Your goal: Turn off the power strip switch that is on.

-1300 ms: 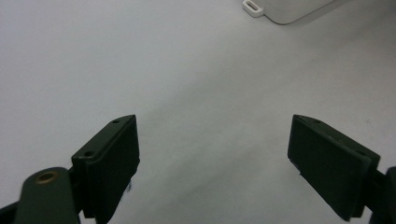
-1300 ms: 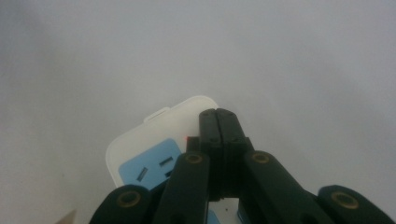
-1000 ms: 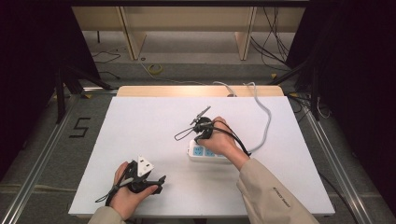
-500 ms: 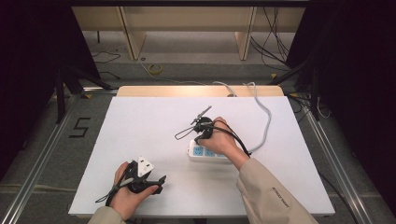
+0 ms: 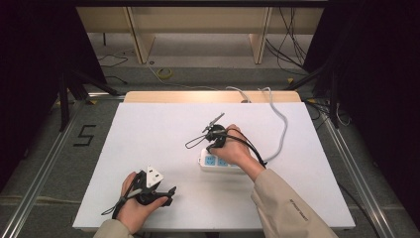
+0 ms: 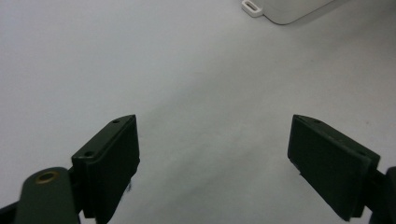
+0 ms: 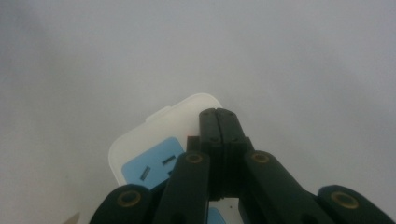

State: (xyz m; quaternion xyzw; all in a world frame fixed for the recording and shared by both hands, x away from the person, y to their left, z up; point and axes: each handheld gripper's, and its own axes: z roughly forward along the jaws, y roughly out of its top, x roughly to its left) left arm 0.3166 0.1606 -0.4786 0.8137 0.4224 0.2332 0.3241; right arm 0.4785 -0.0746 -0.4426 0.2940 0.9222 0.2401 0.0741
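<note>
Nothing shifted over the last second: on the table [image 5: 148, 134], the power strip [image 5: 210, 161] lay under your right claw [image 7: 218, 116], jaws pressed together and empty; your left claw [image 6: 215, 154] rested wide apart, empty.

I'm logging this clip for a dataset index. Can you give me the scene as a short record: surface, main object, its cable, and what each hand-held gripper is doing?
surface: white table
main object: white power strip with blue sockets, lying flat right of the table's centre
cable: white cable runs from the strip toward the far edge
left hand-held gripper: jaws wide open, nothing between them, near the front edge
right hand-held gripper: jaws shut with nothing between them, tips over the power strip's end
</note>
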